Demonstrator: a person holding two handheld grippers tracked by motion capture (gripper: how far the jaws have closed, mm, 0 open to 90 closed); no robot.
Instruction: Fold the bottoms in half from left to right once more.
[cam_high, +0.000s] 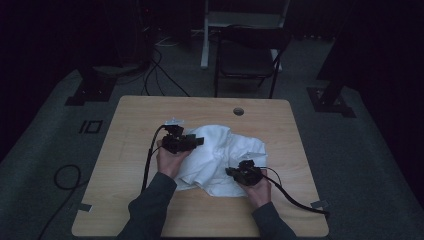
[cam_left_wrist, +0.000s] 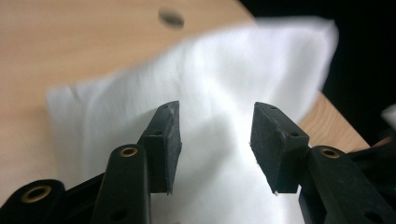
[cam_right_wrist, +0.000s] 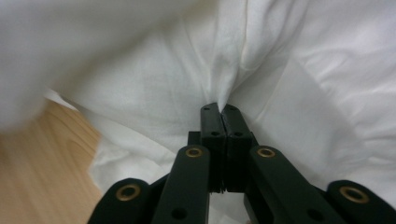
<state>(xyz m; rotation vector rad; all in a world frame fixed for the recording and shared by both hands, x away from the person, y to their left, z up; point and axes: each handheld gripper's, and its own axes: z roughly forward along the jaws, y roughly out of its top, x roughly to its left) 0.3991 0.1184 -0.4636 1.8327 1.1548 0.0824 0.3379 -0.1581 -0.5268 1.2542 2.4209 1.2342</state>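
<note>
White, thin woven cotton is what the crumpled white cloth (cam_high: 220, 157) looks like; it lies in a loose heap on the middle of the pale wooden counter (cam_high: 130, 145), nearer the person's edge than the round cable hole (cam_high: 238, 111). It should be very light and wholly limp; it will sag, drape and slide off itself rather than keep any shape, and it is in no way fragile. The weave looks matt, not slippery, so rubber pads should bite well on even 1 layer.

The right gripper (cam_right_wrist: 222, 108) is closed on a pinched ridge of the fabric at the heap's near right edge; in the right gripper view the fold rises straight out from between the 2 pressed pads. The left gripper (cam_left_wrist: 215, 140) stands open over the cloth's left part, pads apart with smooth fabric beneath them and nothing clamped.

Judging by this, the best hold is a hem or corner, not the bulk; a pinch in the middle only lifts a tent and drags hidden layers along. The flat edge under the left gripper looks a fair place; taking 2 well-spaced points along 1 edge should let the cloth hang open.
</note>
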